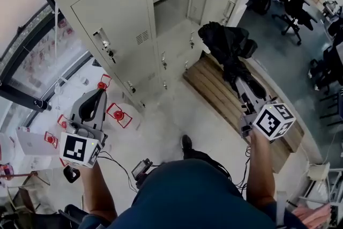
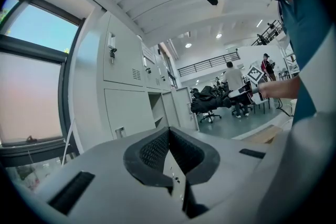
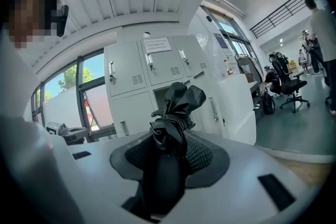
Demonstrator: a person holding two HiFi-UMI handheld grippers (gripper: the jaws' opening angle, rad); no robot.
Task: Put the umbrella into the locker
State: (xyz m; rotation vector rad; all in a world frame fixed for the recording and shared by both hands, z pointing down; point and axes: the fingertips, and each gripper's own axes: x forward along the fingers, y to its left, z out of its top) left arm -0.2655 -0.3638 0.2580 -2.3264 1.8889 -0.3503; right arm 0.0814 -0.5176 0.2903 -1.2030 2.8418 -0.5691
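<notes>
While clamping the umbrella [image 1: 228, 48], held right gripper [image 1: 238, 82] level, short of open locker [image 1: 172, 12] at top centre; held left gripper [image 1: 95, 95] pinched together, empty, over floor [image 1: 161, 126].

Umbrella [image 1: 229, 46] is plain black. Lockers [image 1: 115, 13] are pale grey-white. Left gripper [image 1: 95, 98] and right gripper [image 1: 240, 83] are light grey with black dimpled pads [image 2: 149, 152] and black-and-white square markers. Slatted platform [image 1: 214, 91] is tan wood.
</notes>
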